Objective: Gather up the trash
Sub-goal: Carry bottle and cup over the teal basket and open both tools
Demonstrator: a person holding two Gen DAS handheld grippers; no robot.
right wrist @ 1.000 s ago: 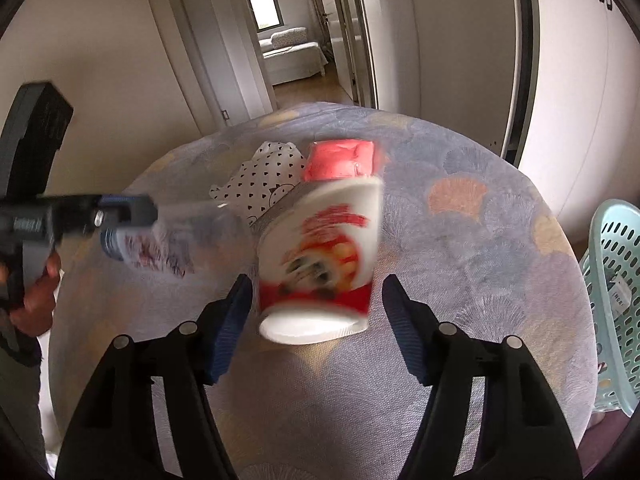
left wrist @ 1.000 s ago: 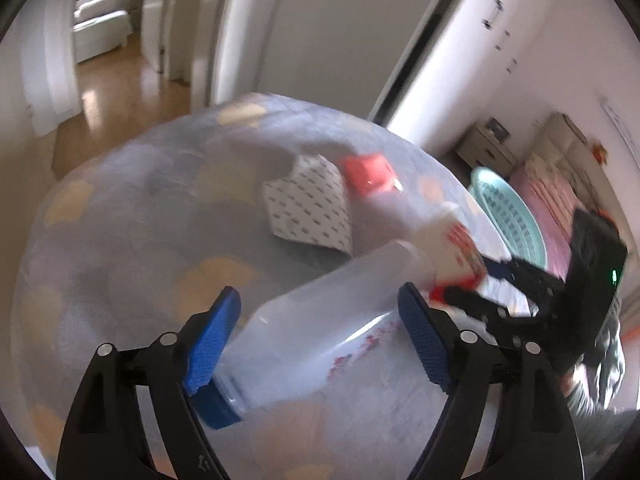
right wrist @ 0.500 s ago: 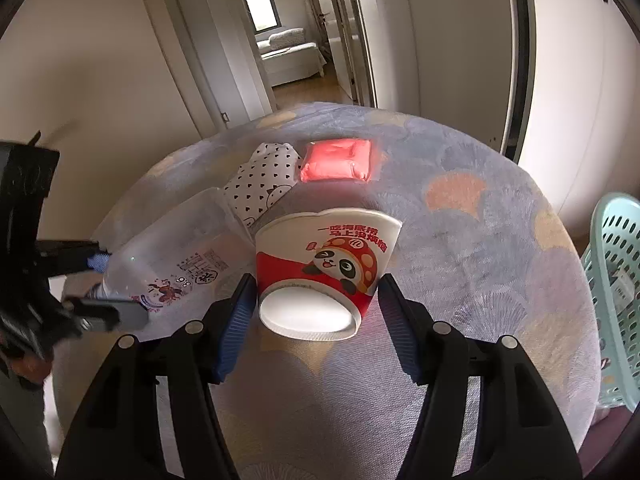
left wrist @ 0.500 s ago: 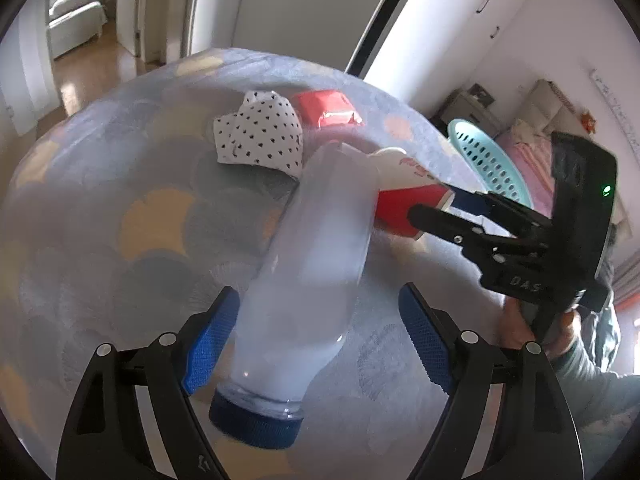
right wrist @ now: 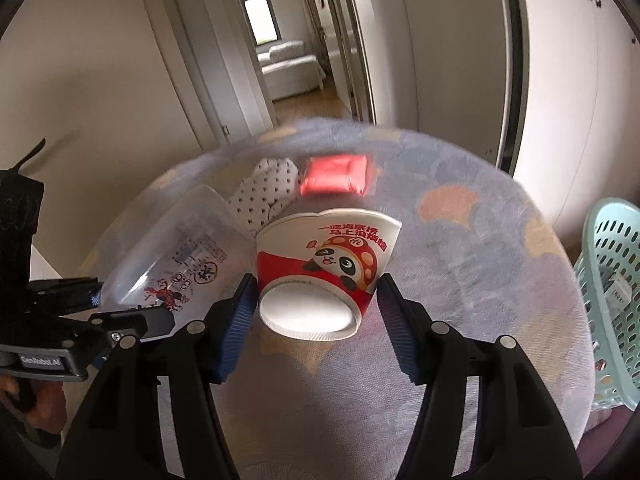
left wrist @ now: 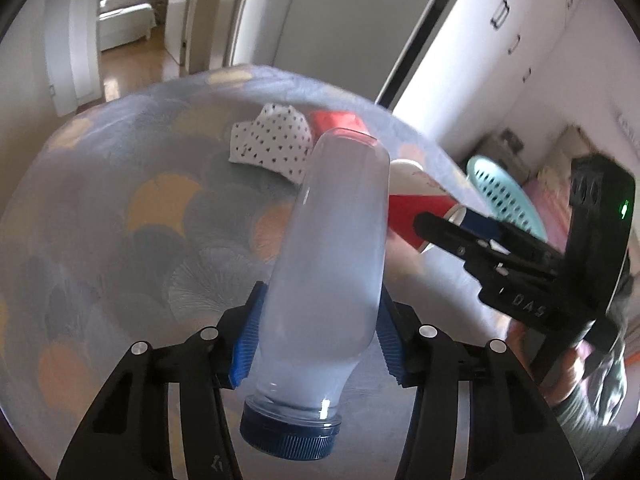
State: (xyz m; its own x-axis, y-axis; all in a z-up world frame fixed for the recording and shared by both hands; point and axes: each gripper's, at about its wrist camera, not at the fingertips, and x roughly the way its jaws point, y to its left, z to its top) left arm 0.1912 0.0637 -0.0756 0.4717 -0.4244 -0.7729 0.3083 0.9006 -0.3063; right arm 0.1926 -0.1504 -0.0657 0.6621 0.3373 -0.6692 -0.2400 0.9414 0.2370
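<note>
While left gripper (left wrist: 318, 330) jaws are closing on clear bottle (left wrist: 332, 264) (cap toward camera) | right gripper (right wrist: 314, 312) clamps paper cup (right wrist: 326, 264) over table (right wrist: 480, 264) | squeeze gently, carry to basket (right wrist: 612, 280).

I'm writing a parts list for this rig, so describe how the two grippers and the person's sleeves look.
Each hand-held gripper, left and right, has black plastic fingers with silver screw heads and ribbed blue pads. Seen from the left camera, the right unit's black body carries a green light and pale lettering. The left unit has a white label. A grey sleeve shows.
</note>
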